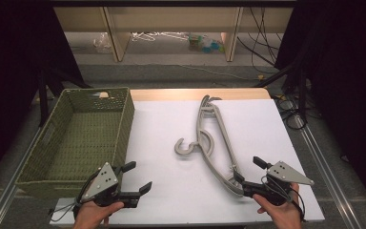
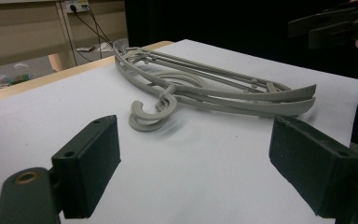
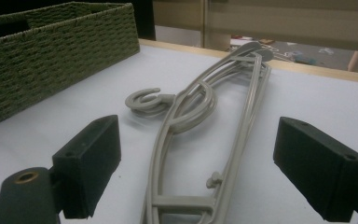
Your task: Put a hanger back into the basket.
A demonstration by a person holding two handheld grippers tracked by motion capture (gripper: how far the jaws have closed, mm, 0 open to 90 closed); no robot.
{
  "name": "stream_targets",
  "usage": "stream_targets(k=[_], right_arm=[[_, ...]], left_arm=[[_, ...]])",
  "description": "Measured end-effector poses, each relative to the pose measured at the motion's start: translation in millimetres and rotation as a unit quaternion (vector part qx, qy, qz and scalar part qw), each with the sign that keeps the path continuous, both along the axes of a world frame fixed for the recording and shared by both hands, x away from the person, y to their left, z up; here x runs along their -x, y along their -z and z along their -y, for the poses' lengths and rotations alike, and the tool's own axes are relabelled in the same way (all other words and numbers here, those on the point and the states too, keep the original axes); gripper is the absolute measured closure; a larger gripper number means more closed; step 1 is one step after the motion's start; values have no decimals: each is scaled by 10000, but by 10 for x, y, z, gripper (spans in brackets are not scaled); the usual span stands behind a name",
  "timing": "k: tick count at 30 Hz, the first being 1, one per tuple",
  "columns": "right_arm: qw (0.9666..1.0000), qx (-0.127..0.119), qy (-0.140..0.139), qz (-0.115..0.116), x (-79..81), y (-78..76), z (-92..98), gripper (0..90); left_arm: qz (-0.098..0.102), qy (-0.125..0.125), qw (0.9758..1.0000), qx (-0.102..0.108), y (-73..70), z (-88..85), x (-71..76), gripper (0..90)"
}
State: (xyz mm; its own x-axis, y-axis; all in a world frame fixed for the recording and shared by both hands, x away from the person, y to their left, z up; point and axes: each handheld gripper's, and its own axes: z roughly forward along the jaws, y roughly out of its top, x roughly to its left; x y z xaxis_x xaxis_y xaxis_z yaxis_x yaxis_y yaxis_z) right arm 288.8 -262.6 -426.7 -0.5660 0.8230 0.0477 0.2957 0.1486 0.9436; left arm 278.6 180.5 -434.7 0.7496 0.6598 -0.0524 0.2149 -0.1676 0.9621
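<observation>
both grippers' fingers (image 3: pixel 91 161) wide open, empty; hangers (image 1: pixel 214 143) untouched.

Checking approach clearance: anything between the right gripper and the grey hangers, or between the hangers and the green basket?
Nothing visible. The right gripper, jaws open, sits at the near end of the hangers with only bare white table surface around. Between the hangers and the woven basket the surface is bare too; the basket's wall is the one thing to lift over.
</observation>
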Motion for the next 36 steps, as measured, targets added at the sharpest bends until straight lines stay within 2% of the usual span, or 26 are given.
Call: stream_targets(k=[6, 8, 9, 11, 13, 16, 18, 21, 22, 23, 26, 27, 28, 29, 31, 34, 35, 36], right_arm=[[9999, 77, -12, -137, -7, 9, -20, 160], [9998, 161, -125, -51, -29, 3, -47, 177], [9998, 161, -125, -51, -29, 3, -47, 177], [9994, 273, -192, -110, -66, -16, -61, 196], [9993, 306, -193, -128, -75, -21, -59, 200], [9994, 256, -192, -123, -119, -26, -70, 201], [9990, 349, -202, -201, -133, -37, -80, 198], [9982, 444, -271, -289, -174, -34, -142, 196], [9972, 563, -304, -390, -200, -42, -184, 199], [9970, 568, -341, -404, -214, -41, -211, 204], [9935, 835, -547, -539, -273, -41, -317, 222], [9935, 835, -547, -539, -273, -41, -317, 222], [9918, 974, -591, -586, -294, -41, -353, 235], [9880, 1186, -714, -677, -357, -24, -439, 254], [9871, 1240, -731, -697, -378, -19, -465, 256], [9819, 1434, -849, -895, -467, 1, -577, 272], [9785, 1532, -922, -1032, -524, 26, -635, 278], [9767, 1596, -963, -1061, -548, 37, -652, 286]], left_arm=[[-10, 16, 10000, 29, 1, 5, 2, 163], [-70, -6, 10000, 56, 6, 12, 6, 163], [-52, 30, 9999, 104, 13, 17, -3, 163], [-83, 1, 10000, 43, 9, 14, 1, 163], [-77, 14, 9999, 70, 11, 14, 0, 164], [-36, 44, 10000, 75, 12, 9, -8, 163], [-51, 23, 10000, 23, 8, 5, -5, 163], [-62, 49, 9999, 108, 14, 15, -4, 163], [-69, 42, 9999, 100, 15, 17, -3, 163], [-57, 29, 10000, 35, 10, 12, -2, 163], [-81, 7, 10000, 36, 11, 14, 2, 164], [-78, 3, 10000, 40, 10, 12, 2, 164], [-27, 50, 10000, 73, 14, 10, -9, 165], [-28, 40, 10000, 72, 14, 9, -8, 165], [-24, 42, 10000, 70, 14, 8, -8, 165], [-51, 43, 9999, 82, 15, 13, -5, 166], [-61, 28, 10000, 73, 15, 13, -2, 166], [-78, 12, 10000, 43, 11, 12, 3, 166]])
